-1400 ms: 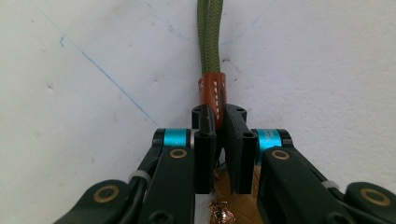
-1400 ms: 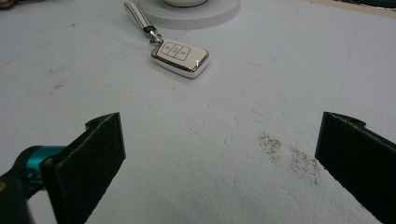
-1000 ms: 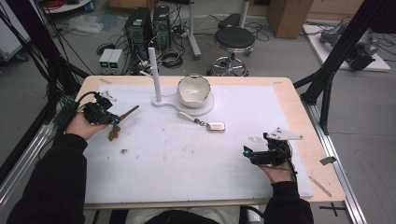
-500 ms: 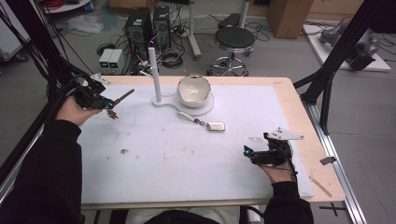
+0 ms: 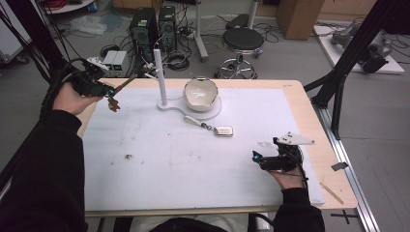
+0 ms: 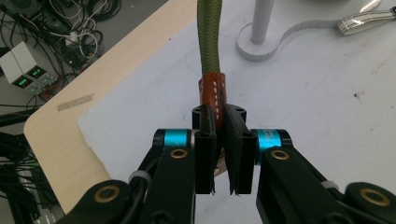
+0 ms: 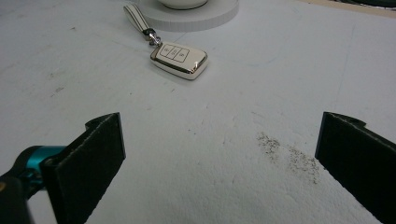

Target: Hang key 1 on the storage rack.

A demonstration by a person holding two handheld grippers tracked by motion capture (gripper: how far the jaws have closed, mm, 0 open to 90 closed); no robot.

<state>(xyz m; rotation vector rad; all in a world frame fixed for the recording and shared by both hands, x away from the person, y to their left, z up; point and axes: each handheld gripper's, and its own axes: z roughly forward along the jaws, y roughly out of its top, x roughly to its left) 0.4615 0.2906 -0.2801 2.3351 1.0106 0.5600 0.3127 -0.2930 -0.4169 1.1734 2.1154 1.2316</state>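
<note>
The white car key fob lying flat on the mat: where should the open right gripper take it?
Probably across the white car key fob's two long edges, coming straight down from above. It lies flat with its buttons up, so only the thin rounded sides offer opposing faces. The white strap trails toward the round white stand, so stay on the body. The right gripper stands open, short of it.

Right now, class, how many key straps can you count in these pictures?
2. One green strap with a brown collar is clamped in the left gripper, lifted over the table's left end. One white strap lies on the table by the bowl stand, joined to the key fob. None looks hidden.
</note>
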